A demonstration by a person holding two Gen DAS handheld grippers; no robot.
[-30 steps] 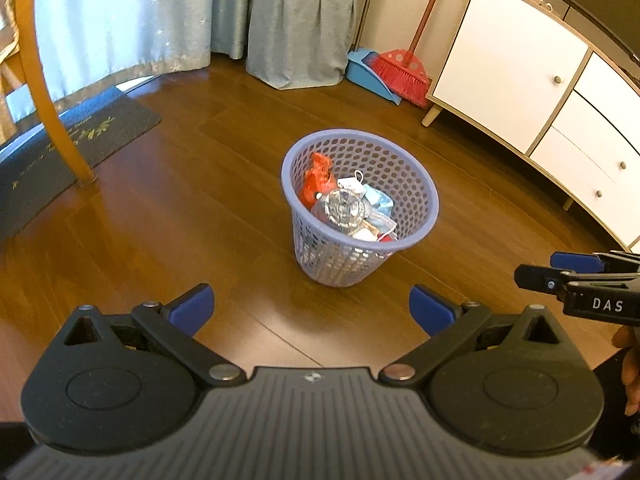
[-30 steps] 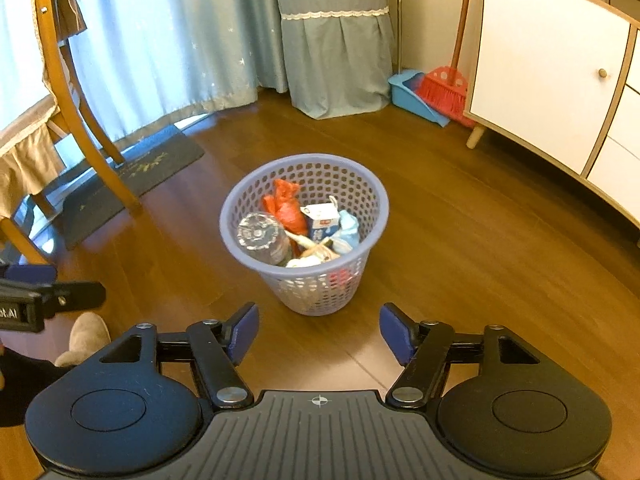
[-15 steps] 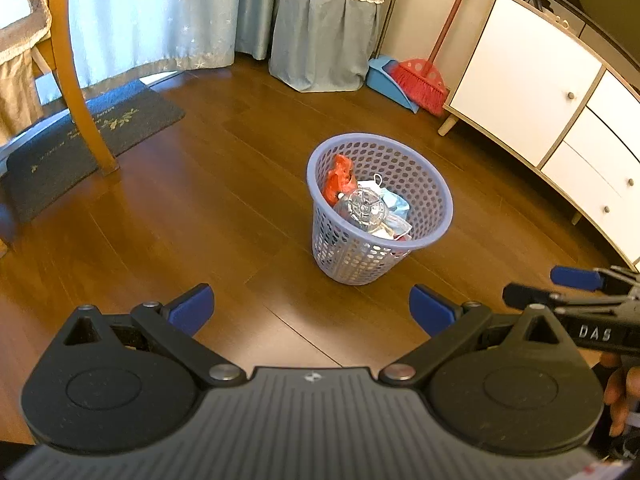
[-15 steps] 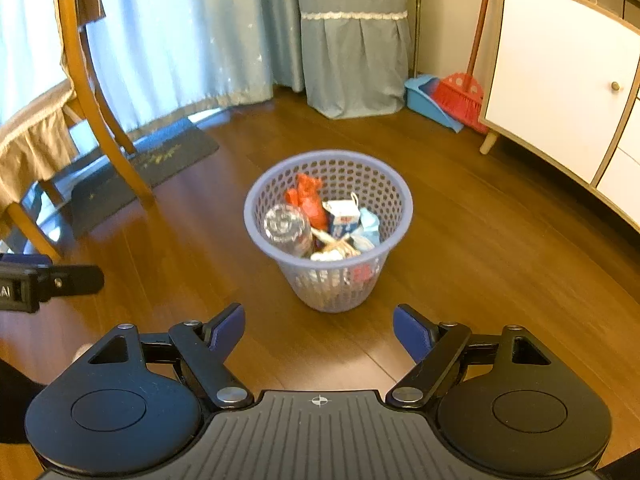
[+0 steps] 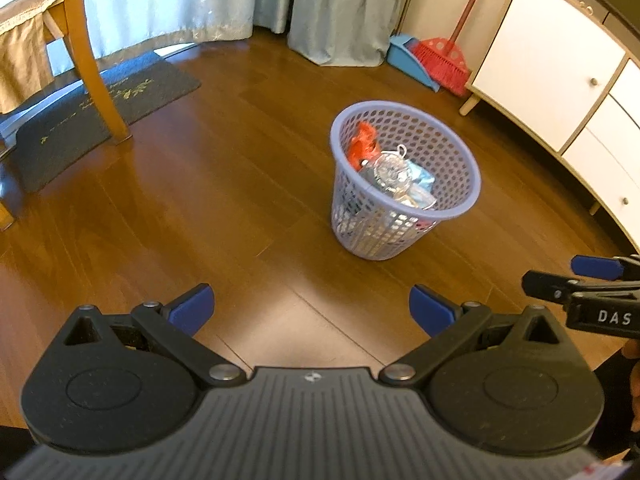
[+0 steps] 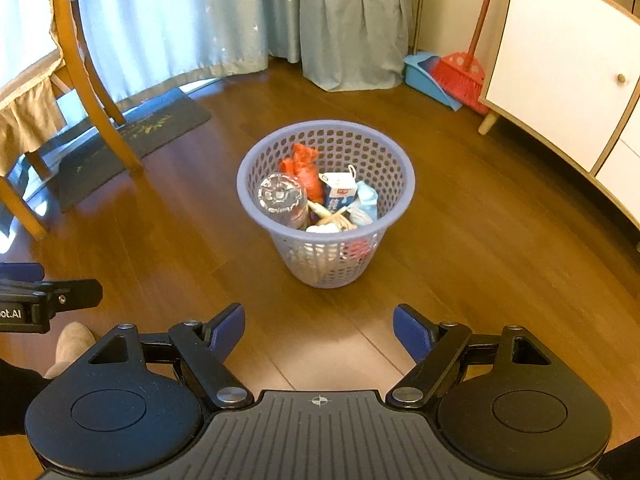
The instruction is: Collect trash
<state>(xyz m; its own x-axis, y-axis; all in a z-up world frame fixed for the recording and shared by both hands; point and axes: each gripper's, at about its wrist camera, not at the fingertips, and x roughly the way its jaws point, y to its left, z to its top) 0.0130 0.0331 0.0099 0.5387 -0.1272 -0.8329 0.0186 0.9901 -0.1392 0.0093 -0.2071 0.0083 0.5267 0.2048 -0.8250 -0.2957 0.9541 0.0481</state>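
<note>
The basket (image 6: 326, 204) stands upright on the wood floor (image 6: 460, 248), mouth up, its long axis vertical. Inside lie a clear bottle (image 6: 282, 198) with its base facing up, a red wrapper (image 6: 304, 168) behind it, a small carton (image 6: 340, 194) and pale blue scraps. Beyond the basket hang curtains (image 6: 200, 16); a red broom (image 6: 460, 76) and blue dustpan (image 6: 424, 76) lean far right of it beside a white cabinet (image 6: 560, 80). A chair leg (image 6: 92, 92) and dark mat (image 6: 132, 140) lie to its left. Both the left gripper (image 5: 310, 312) and right gripper (image 6: 318, 330) hang short of the basket, fingers spread wide, holding nothing. Compared with a second ago, both have drawn back, and the basket sits farther off.
</note>
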